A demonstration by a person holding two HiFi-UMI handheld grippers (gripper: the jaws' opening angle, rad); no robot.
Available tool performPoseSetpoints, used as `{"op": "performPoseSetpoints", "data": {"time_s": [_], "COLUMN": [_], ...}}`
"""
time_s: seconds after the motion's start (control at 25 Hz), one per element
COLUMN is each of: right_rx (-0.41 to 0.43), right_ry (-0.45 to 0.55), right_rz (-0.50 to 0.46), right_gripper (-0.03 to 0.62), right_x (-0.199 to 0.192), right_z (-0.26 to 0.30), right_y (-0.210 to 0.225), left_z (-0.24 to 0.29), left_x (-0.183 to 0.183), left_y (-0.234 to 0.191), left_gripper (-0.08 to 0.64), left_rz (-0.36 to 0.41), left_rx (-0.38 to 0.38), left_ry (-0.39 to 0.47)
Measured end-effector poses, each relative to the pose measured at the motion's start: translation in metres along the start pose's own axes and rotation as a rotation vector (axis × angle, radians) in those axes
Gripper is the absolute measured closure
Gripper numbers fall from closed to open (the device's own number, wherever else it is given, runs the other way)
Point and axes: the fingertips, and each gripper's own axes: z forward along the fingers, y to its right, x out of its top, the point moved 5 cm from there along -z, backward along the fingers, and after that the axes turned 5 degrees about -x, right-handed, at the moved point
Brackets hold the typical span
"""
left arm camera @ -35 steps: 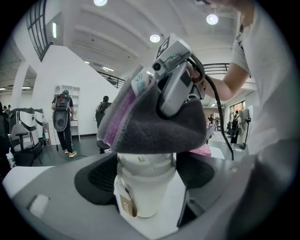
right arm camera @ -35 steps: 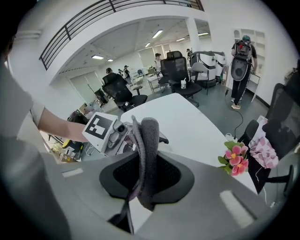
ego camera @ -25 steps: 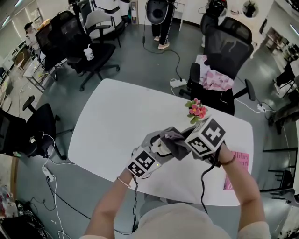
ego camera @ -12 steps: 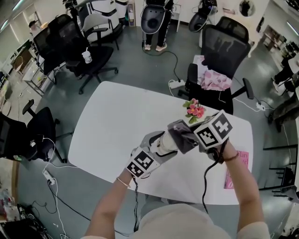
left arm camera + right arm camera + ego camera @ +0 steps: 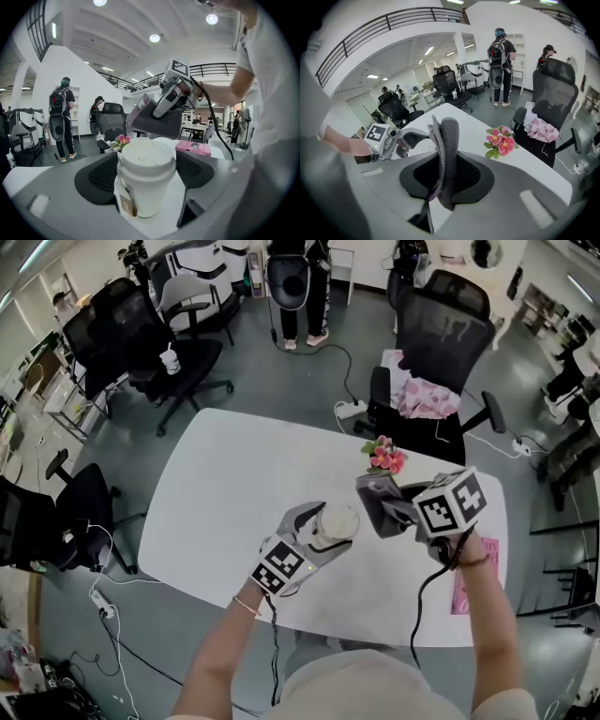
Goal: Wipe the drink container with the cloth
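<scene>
A white paper drink cup with a lid and a small tag stands upright between the pads of my left gripper, which is shut on it above the white table. In the left gripper view the cup fills the gap between both pads. My right gripper is shut on a folded grey cloth, held just right of the cup and apart from it. The cloth hangs pinched between the right pads and shows above the cup as a grey wad.
A small bunch of pink flowers lies on the table beyond the cloth. A pink booklet rests at the table's right edge. Office chairs ring the table, and people stand at the back.
My right gripper has carried the cloth to the right, off the cup, so the cup's lid is now uncovered. The left gripper and cup have stayed put.
</scene>
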Motion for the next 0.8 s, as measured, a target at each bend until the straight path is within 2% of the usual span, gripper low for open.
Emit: {"op": "performPoseSetpoints", "data": {"time_s": [0.16,0.36,0.52,0.8], "right_rx": [0.058,0.101,0.168,0.284], "right_ry": [0.135,0.236,0.335,0.412], "right_rz": [0.07,0.203,0.299,0.398], "right_gripper": [0.52,0.52,0.52,0.52], "right_x": [-0.026,-0.066,-0.092,-0.136], "right_z": [-0.019,-0.024,-0.023,-0.002], "right_y": [0.003,0.006,0.0,-0.023], "left_z": [0.0,-0.002,-0.002,-0.003], "left_x": [-0.002,0.001,0.003,0.004], "left_y": [-0.001,0.0,0.001,0.002], "left_gripper": [0.17,0.17,0.172,0.172], "left_rz": [-0.001,-0.01,-0.016,-0.023], "left_rx": [0.006,0.021,0.03,0.044], "left_ry": [-0.004,-0.01,-0.018,-0.026]}}
